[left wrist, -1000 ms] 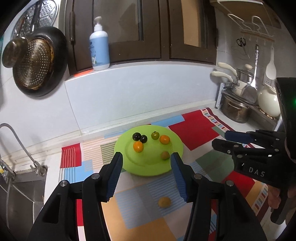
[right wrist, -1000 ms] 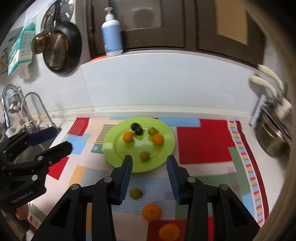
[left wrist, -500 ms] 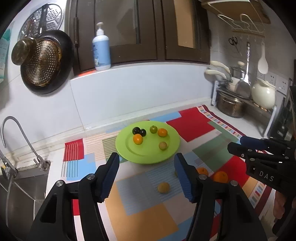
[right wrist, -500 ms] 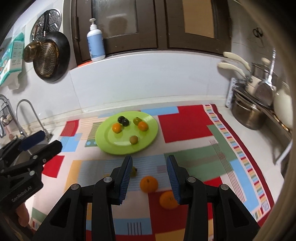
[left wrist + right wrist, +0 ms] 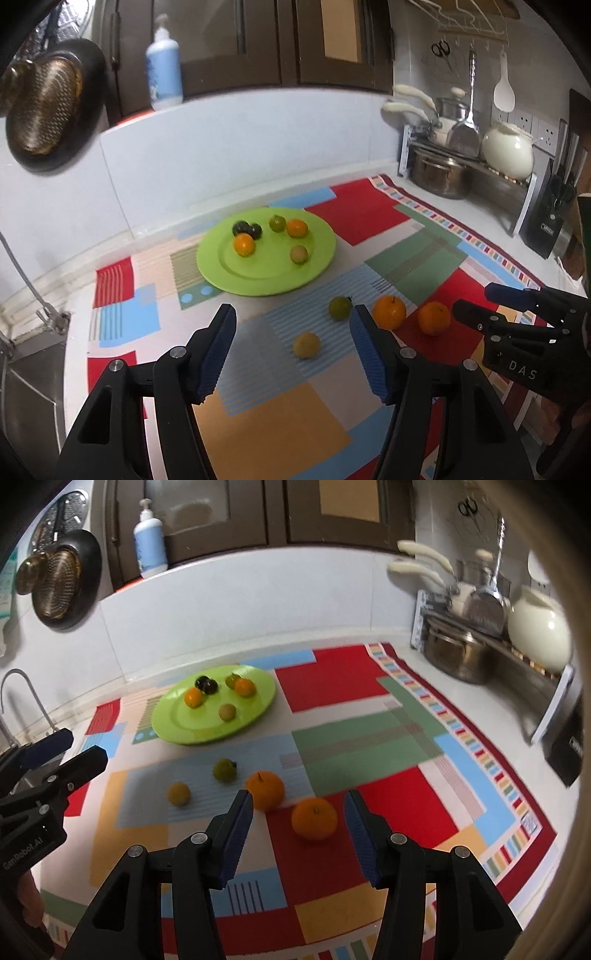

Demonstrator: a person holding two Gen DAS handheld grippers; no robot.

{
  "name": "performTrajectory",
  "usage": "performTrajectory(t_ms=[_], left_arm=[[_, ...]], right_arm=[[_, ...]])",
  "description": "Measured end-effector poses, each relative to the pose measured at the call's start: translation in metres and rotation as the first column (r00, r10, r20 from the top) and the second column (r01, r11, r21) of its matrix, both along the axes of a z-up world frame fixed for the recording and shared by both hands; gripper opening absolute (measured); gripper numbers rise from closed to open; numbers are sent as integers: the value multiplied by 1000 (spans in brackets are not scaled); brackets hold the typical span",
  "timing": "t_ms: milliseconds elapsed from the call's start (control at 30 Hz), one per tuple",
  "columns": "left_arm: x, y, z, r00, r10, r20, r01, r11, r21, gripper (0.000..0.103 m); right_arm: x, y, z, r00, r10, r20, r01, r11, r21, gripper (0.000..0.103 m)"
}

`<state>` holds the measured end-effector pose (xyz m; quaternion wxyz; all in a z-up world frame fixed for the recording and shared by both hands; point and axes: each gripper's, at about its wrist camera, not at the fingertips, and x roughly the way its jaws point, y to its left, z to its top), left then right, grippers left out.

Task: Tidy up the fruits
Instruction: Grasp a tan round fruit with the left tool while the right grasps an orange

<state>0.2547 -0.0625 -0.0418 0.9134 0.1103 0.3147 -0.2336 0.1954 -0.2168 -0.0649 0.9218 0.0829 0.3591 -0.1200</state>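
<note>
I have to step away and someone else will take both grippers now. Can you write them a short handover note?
Left gripper: open, empty, lined up on the yellow-green fruit on the mat.
Right gripper: jaws opening, nothing gripped, near orange ahead between its fingers.
Done: six small fruits lie on the green plate.
Left: four on the mat, also the green fruit and second orange.

White counter (image 5: 476,218), patchwork mat (image 5: 369,221), green plate (image 5: 258,273), 4 loose fruits (image 5: 314,818)
</note>
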Motion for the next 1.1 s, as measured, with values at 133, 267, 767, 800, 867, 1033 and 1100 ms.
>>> performTrajectory(t_ms=[133, 267, 767, 800, 867, 1033, 1100], left_arm=[[7, -6, -12, 1000, -18, -11, 18, 999, 28, 63], [16, -11, -25, 999, -23, -40, 25, 999, 46, 63], [43, -22, -67, 981, -40, -192, 55, 996, 76, 53], [45, -23, -70, 979, -41, -202, 57, 996, 73, 51], [47, -25, -73, 976, -45, -214, 63, 995, 76, 46], [51, -30, -78, 972, -51, -230, 69, 995, 72, 39], [52, -32, -80, 971, -53, -234, 72, 995, 74, 36]], right_arm=[[3, -10, -14, 998, -39, -41, 40, 999, 31, 52], [10, -13, -26, 996, -45, -81, 48, 998, 36, 52], [35, -14, -61, 980, 4, -198, 12, 997, 79, 51], [36, -14, -63, 979, 5, -204, 12, 996, 83, 51], [39, -14, -65, 977, 9, -211, 9, 997, 82, 49], [44, -15, -67, 977, 14, -211, -1, 998, 62, 46], [47, -16, -69, 976, 13, -218, 1, 998, 65, 45]])
